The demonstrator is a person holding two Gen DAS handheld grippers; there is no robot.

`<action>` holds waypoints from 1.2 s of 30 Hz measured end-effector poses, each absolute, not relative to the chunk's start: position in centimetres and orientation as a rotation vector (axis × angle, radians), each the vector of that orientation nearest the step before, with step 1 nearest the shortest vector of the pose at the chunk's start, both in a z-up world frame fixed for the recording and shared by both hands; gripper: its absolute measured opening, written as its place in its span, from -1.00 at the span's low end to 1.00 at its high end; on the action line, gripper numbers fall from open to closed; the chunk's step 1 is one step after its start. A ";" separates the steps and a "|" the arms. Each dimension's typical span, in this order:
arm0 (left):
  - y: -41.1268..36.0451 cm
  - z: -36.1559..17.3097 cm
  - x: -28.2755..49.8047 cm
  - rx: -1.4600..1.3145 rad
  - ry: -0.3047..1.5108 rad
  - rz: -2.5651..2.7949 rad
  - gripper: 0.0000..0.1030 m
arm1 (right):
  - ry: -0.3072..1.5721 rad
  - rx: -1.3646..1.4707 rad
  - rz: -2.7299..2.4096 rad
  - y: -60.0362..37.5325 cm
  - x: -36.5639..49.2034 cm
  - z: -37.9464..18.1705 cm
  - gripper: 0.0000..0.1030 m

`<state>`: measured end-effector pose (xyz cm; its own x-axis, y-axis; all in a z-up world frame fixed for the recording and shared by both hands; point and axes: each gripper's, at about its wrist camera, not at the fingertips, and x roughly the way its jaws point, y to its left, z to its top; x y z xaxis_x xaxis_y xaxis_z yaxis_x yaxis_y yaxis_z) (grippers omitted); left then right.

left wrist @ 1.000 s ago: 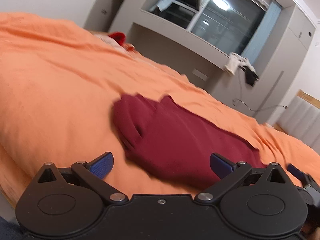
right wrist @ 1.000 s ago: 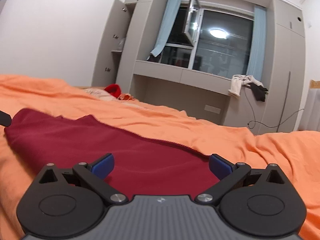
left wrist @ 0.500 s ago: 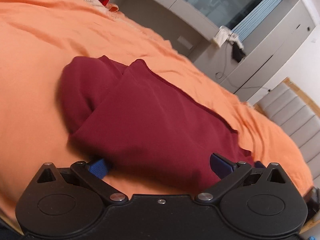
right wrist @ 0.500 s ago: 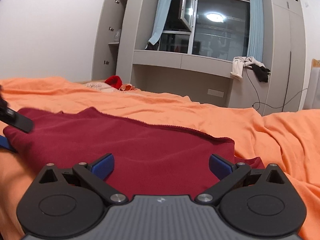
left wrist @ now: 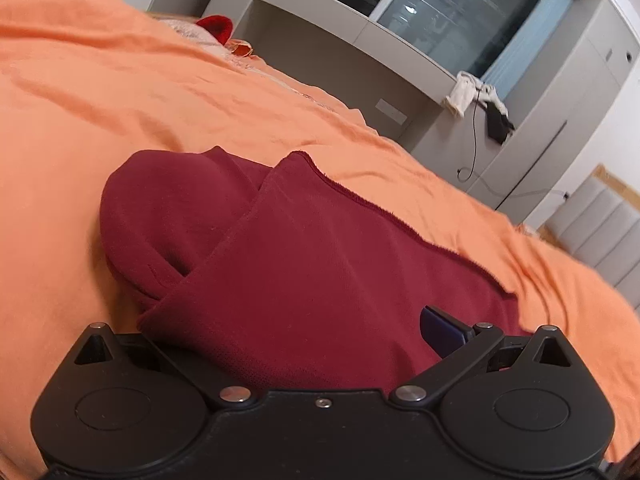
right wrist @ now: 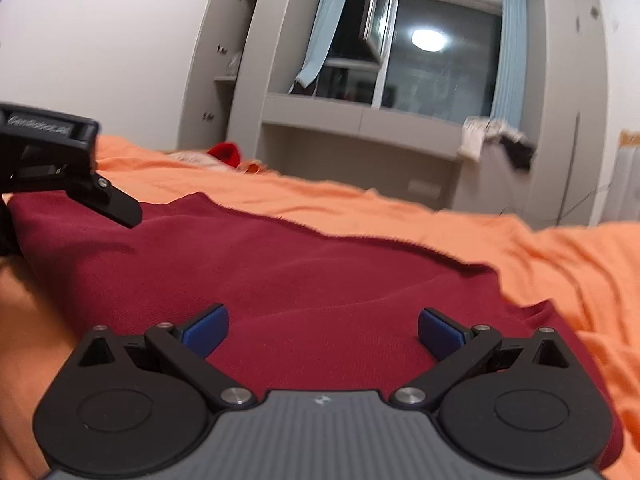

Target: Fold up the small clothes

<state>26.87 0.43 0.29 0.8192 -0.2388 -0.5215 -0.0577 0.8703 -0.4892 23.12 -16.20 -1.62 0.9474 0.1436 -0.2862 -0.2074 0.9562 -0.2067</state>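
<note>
A dark red garment (left wrist: 312, 264) lies folded on the orange bedspread (left wrist: 120, 92). My left gripper (left wrist: 304, 332) is open at the garment's near left corner. The cloth drapes over its left finger and hides it, while the right blue pad (left wrist: 440, 330) rests on top. My right gripper (right wrist: 322, 330) is open, with both blue pads over the garment (right wrist: 320, 272) near its front edge. The left gripper also shows in the right wrist view (right wrist: 116, 204), at the garment's left end.
Small red and orange clothes (left wrist: 218, 28) lie at the far side of the bed. A grey built-in desk and window (right wrist: 400, 120) stand behind the bed. A padded headboard (left wrist: 600, 232) is at the right.
My left gripper has pushed in at the garment's corner, and cloth now covers its left finger. My right gripper has moved forward over the garment and tilted.
</note>
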 end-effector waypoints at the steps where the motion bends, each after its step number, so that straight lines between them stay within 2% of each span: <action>1: 0.3 0.3 26.8 -0.497 0.610 -0.100 0.99 | 0.261 -0.247 0.175 -16.1 22.9 -1.7 0.99; 36: -0.2 -0.4 25.8 -0.423 0.603 -0.097 0.99 | 0.251 -0.220 0.184 -16.4 22.8 -2.0 0.99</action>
